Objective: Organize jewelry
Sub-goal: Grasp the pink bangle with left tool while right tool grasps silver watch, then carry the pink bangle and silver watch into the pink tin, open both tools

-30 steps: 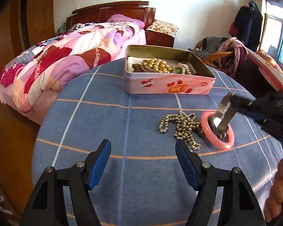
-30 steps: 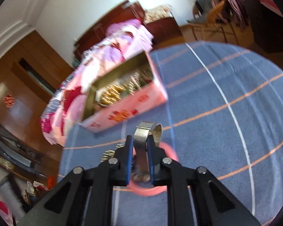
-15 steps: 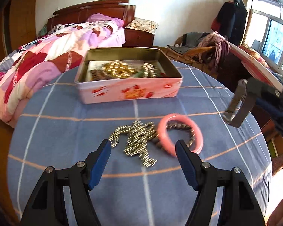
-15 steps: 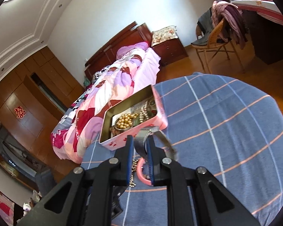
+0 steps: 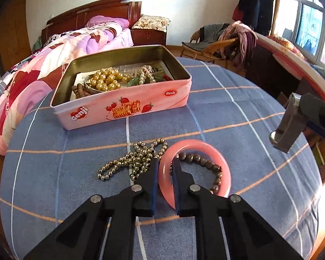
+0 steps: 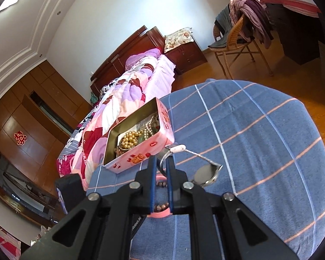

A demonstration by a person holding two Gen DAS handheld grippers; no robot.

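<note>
Left gripper clamped on near rim of pink bangle, lying flat on blue cloth over brown beads. Right gripper pinched on metal watch, held aloft, strap running left-right. Mid-pickup; next, probably lifting into pink tin beyond, long axis left-right.
</note>
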